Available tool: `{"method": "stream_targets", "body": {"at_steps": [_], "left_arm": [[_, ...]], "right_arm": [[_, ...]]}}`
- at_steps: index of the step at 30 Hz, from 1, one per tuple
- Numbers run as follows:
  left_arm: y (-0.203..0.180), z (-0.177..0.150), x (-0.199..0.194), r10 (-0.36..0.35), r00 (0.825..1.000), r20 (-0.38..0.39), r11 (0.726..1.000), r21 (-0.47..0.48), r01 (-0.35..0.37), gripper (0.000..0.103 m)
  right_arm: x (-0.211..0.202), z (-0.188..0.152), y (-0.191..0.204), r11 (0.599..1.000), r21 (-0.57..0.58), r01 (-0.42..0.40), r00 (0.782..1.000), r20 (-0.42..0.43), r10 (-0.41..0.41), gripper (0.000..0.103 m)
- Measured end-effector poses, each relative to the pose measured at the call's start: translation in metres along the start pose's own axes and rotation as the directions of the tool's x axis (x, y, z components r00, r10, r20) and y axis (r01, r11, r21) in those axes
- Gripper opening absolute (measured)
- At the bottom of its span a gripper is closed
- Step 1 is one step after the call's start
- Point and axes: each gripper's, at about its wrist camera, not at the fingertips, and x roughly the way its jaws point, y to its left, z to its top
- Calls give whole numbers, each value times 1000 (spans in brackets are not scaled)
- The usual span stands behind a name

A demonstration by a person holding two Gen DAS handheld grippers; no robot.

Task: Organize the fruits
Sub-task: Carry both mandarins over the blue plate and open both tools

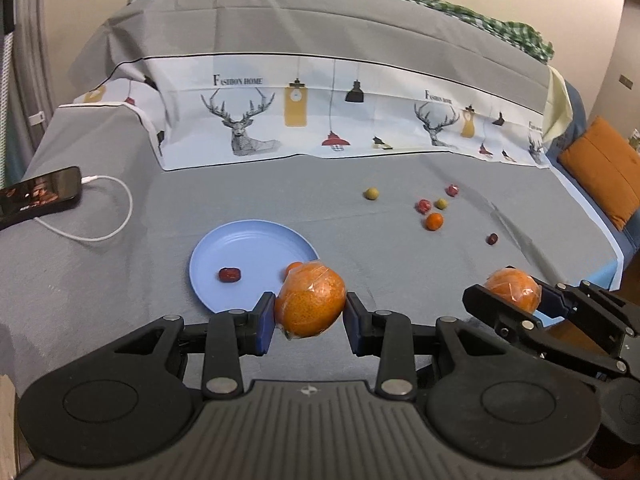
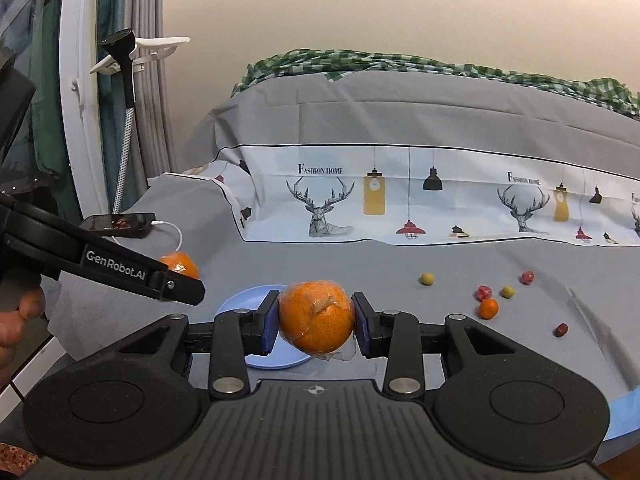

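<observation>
My left gripper [image 1: 310, 314] is shut on a plastic-wrapped orange [image 1: 312, 300], held just above the near right rim of a blue plate [image 1: 240, 248]. The plate holds a red date [image 1: 229, 275] and a small orange fruit [image 1: 293, 268]. My right gripper [image 2: 316, 320] is shut on a second wrapped orange [image 2: 317, 316], to the right of the left one; it also shows in the left wrist view [image 1: 514, 288]. Loose fruits lie far right on the grey cloth: a small orange [image 1: 434, 221], green ones [image 1: 371, 193], red ones [image 1: 423, 205] and a dark date [image 1: 492, 239].
A phone [image 1: 36, 196] with a white charging cable [image 1: 116, 216] lies at the far left of the cloth. A printed deer cloth [image 1: 320, 120] rises behind the work area. An orange cushion [image 1: 600, 168] sits at the right edge.
</observation>
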Motion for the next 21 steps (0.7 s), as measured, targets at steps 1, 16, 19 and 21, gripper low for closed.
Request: {"method": "stream_targets", "body": {"at_steps": [1,16,19,21], "left_arm": [[1,0,0,1,1000,0,1000,-5,-1,40],[4,6,8,10,1000,-10,1000,-18,-10,40],[6,7,10,18,1000,-11,999,-26,-18,40],[8,9,13,29,999,-14,999,-31,-29,40]], "right_arm": [[0,0,0,1000,-1,0,1000,-1,0,39],[9,-4,-2,1000,11,-4,1000,-24,5,39],[12,-3,-3,1000,12,-3,999,-32,3,39],[15,-2,-3,1000,10,-2,999,-38,3,39]]}}
